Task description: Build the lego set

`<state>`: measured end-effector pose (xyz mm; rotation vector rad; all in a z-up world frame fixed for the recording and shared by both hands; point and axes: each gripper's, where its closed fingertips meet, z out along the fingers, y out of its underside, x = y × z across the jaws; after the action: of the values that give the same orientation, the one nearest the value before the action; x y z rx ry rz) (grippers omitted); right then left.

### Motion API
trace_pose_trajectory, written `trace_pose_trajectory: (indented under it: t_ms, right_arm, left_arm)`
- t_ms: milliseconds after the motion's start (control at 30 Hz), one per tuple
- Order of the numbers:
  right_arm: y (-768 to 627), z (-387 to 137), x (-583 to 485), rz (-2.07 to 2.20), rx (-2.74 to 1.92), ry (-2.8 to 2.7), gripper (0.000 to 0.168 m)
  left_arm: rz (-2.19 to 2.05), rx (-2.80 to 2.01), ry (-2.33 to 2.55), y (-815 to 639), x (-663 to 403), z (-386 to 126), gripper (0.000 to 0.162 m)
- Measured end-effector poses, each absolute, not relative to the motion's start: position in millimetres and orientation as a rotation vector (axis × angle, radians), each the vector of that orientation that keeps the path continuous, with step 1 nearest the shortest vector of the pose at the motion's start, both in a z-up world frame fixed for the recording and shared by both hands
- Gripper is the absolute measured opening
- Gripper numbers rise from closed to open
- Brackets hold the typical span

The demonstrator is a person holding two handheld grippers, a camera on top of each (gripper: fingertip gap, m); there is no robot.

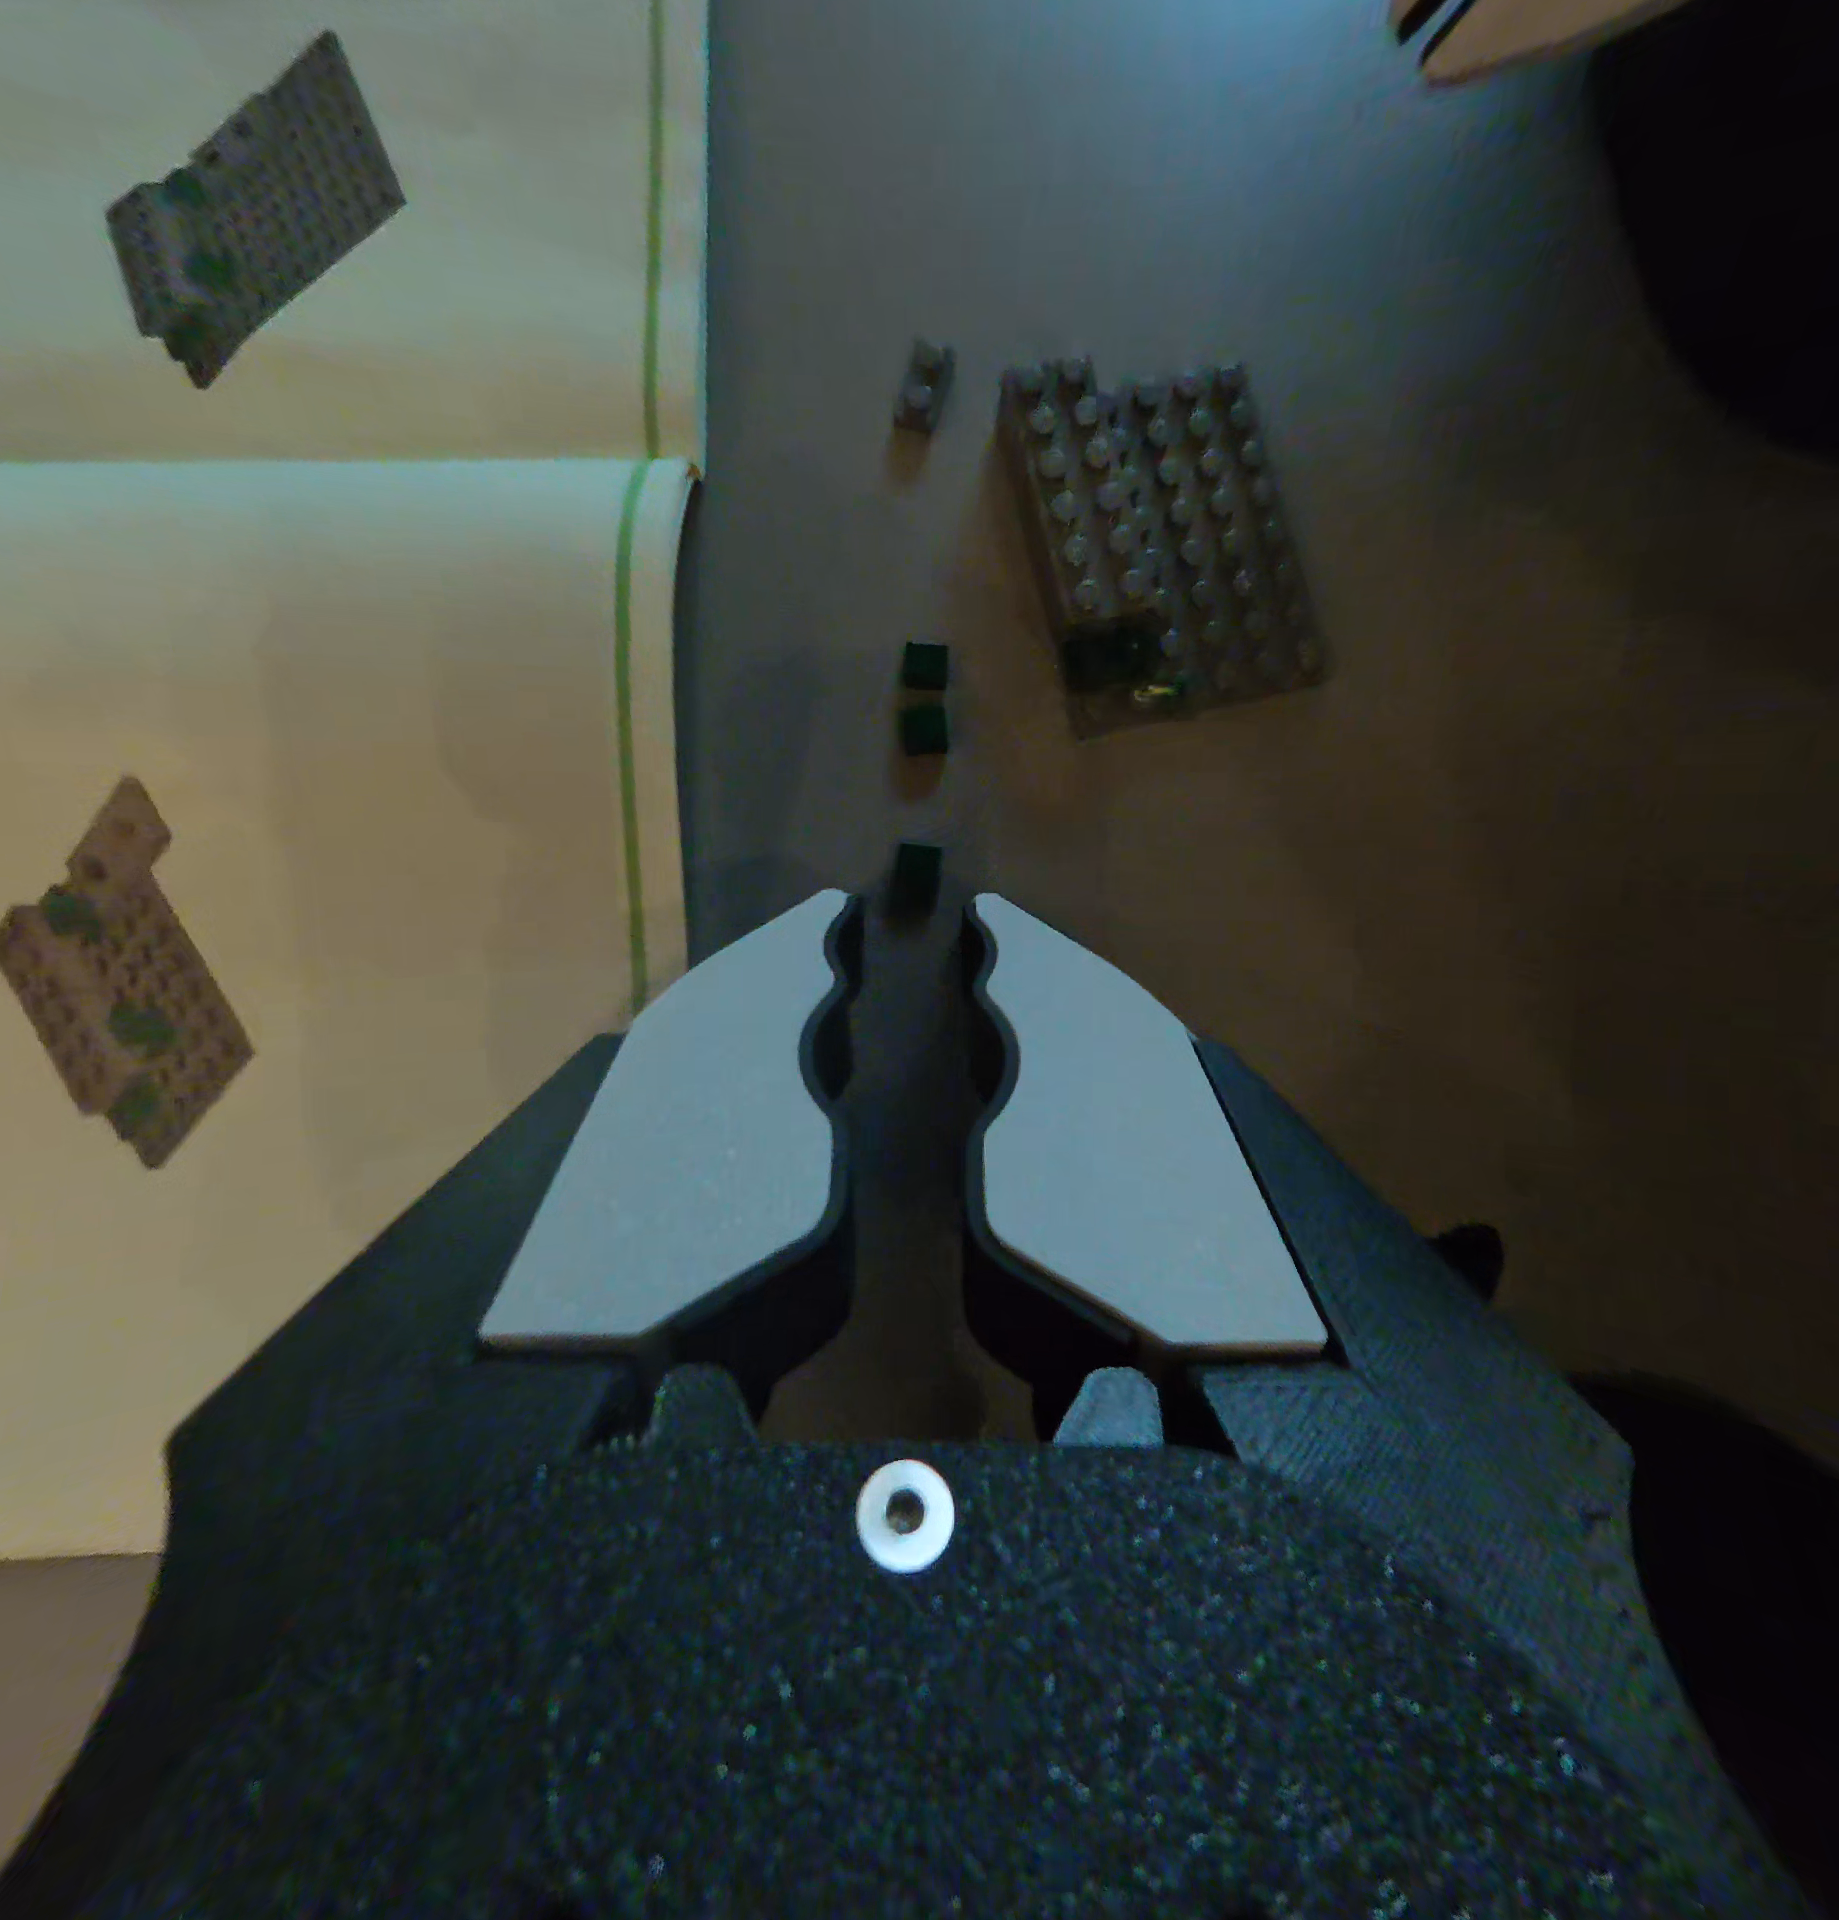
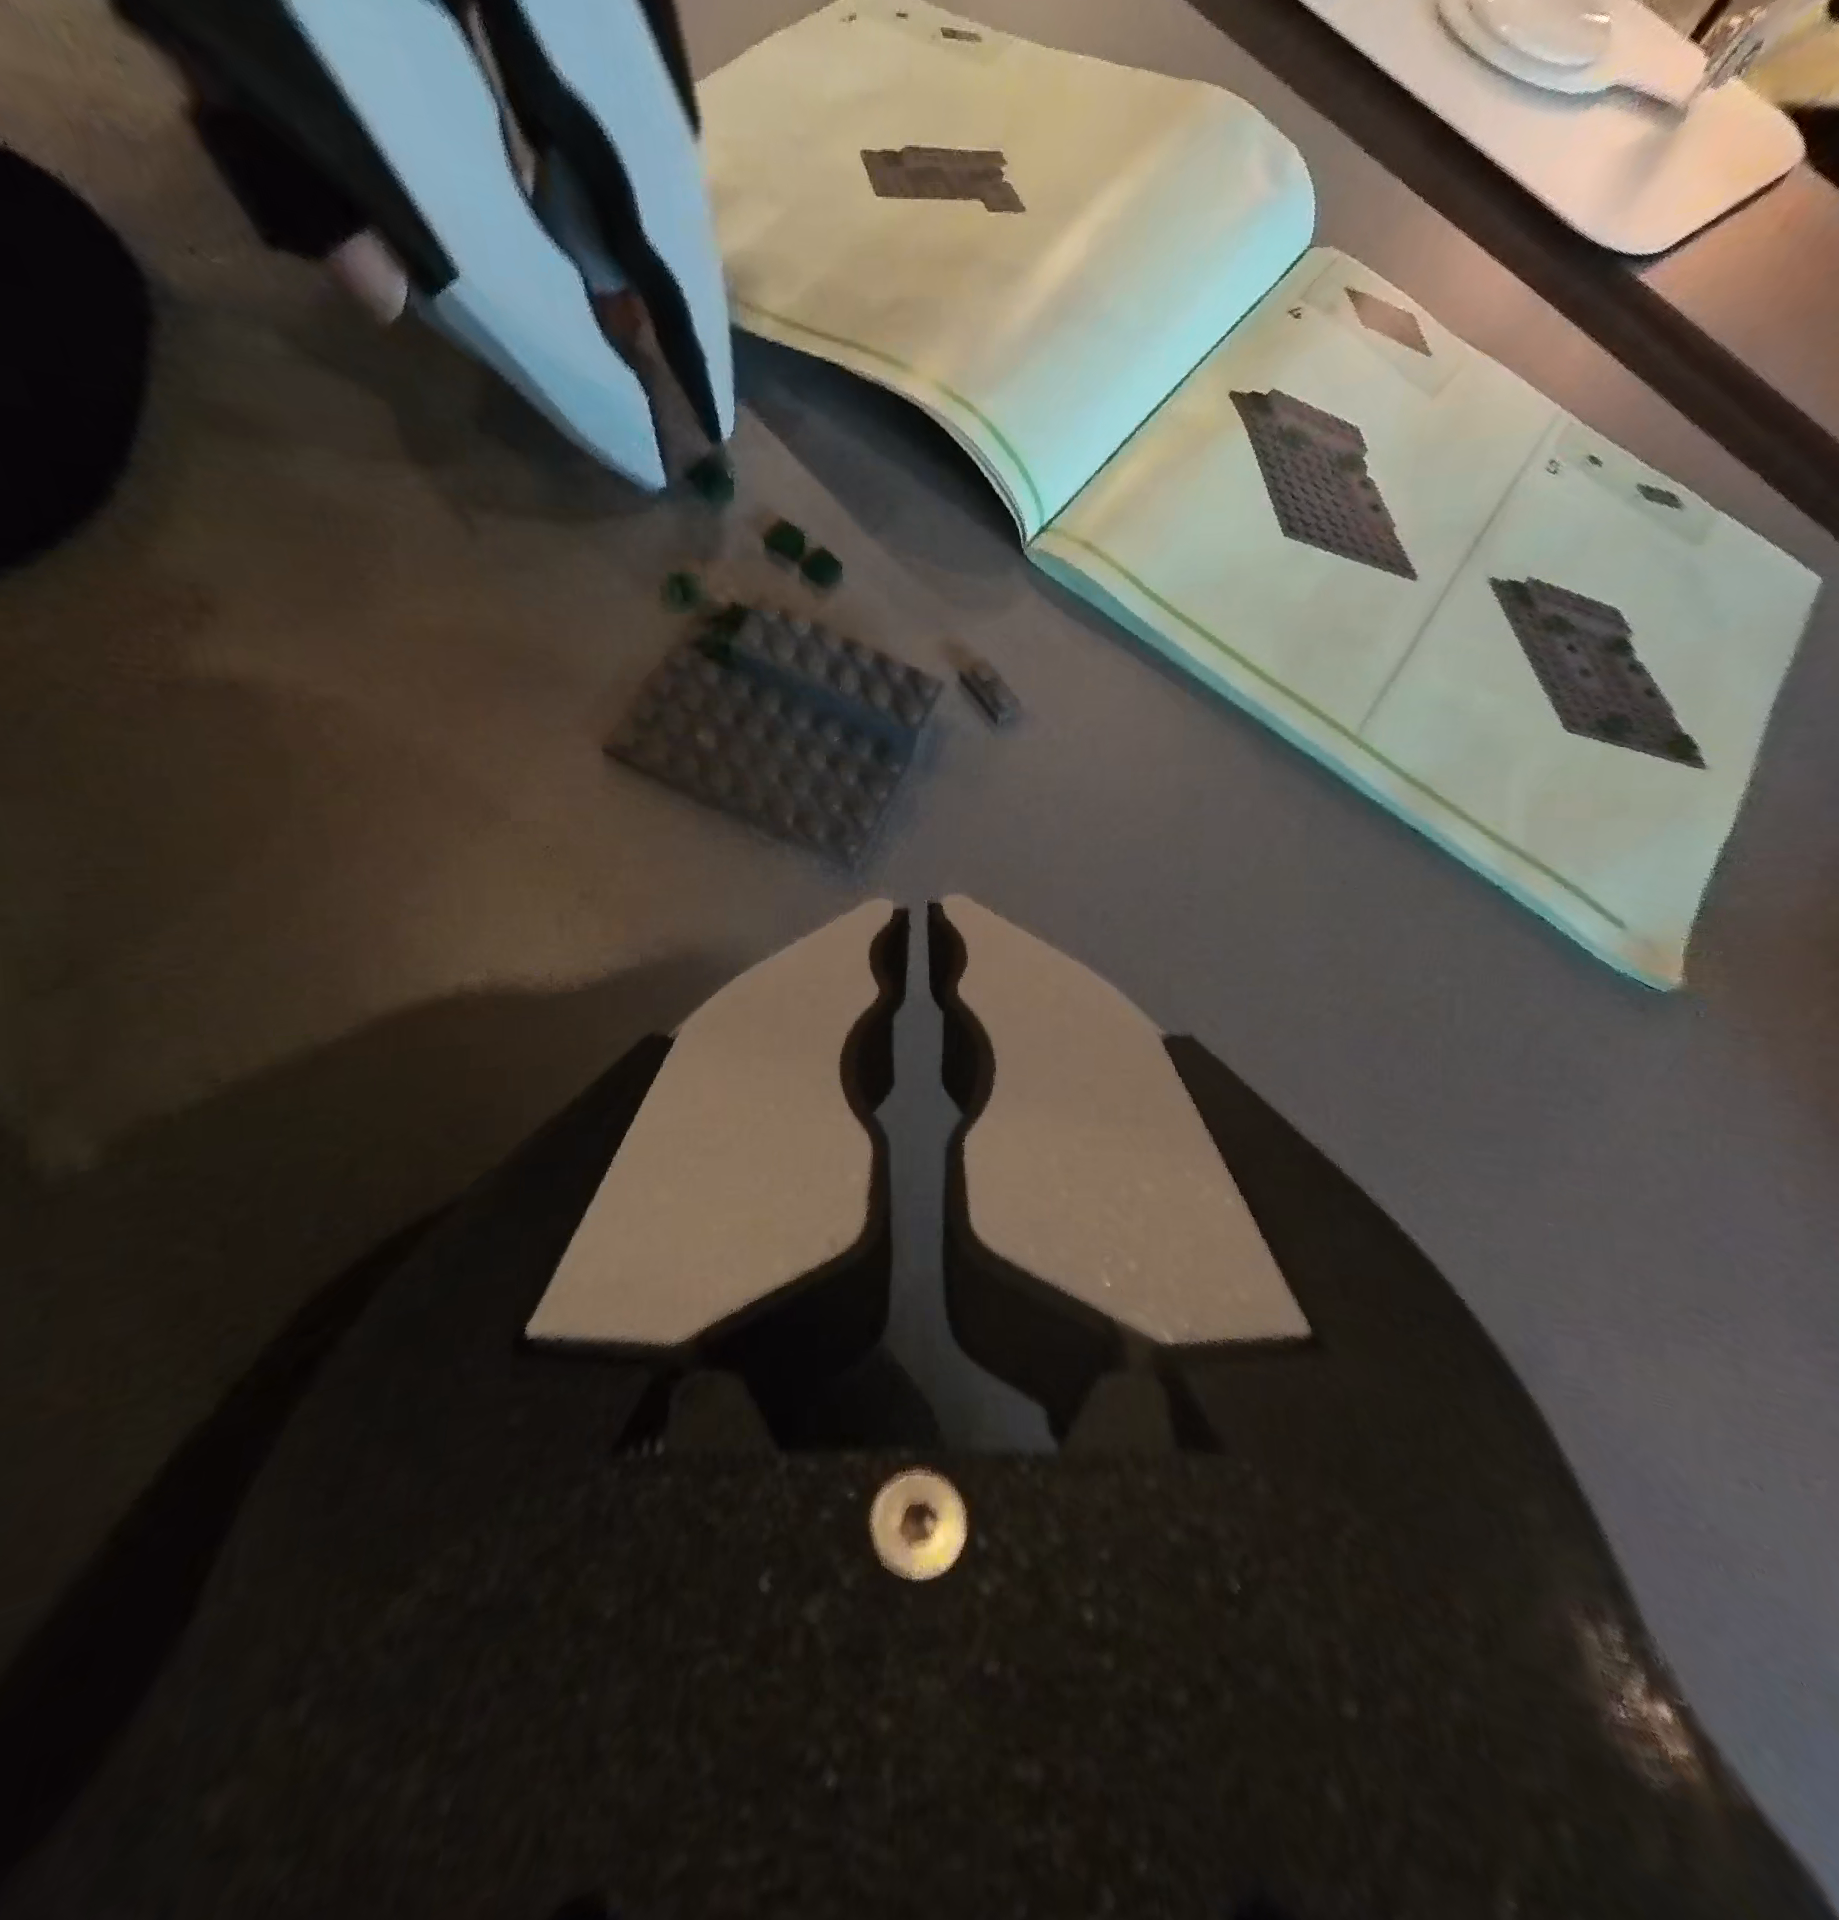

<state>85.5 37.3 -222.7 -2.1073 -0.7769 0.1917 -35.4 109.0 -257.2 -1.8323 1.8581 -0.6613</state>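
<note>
A grey studded plate [image 1: 1164, 551] lies on the dark table with a small green piece [image 1: 1107, 655] on its near corner. Two loose dark green pieces [image 1: 923, 694] lie to its left, and a small grey piece [image 1: 923, 387] lies farther off. My left gripper [image 1: 915, 906] is open, low over the table, with a third green piece [image 1: 917, 878] right at its fingertips, the jaws apart on either side of it. The right wrist view shows the left gripper [image 2: 691, 468] at that piece [image 2: 709, 478], beyond the plate [image 2: 780, 717]. My right gripper [image 2: 919, 909] is shut and empty, hovering short of the plate.
An open instruction booklet [image 1: 323, 623] lies left of the pieces; in the right wrist view the booklet [image 2: 1310, 520] is on the right. A white mat with a dish [image 2: 1621, 135] sits past the table edge. A dark round shape [image 2: 32, 384] is at the left. My hands' fingertips stand some 15 cm from each other. Between my right fingertips and the plate [image 2: 780, 717] there is roughly 7 cm.
</note>
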Motion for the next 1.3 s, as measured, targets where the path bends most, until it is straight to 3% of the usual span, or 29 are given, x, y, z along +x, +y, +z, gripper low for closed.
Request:
trace_pose_trajectory:
  t_ms: [33, 400, 667, 1300]
  right_arm:
    - [36, -223, 86, 0.189, -2.105, -0.78, 0.003]
    - [17, -223, 65, 0.332, -2.035, -0.933, 0.002]
    - [-21, -238, 37, 0.482, -2.04, -1.276, 0.015]
    - [-13, -255, 19, 0.452, -2.108, -1.523, 0.003]
  left_arm:
    - [-0.646, -1.824, 1.88, 110, -36, -257, 0.018]
    - [-0.72, -1.738, 1.983, 73, -33, -242, 0.016]
    - [-0.785, -1.694, 1.947, 32, -21, -233, 0.013]
    - [-0.858, -1.74, 1.788, 1, -21, -235, 0.012]
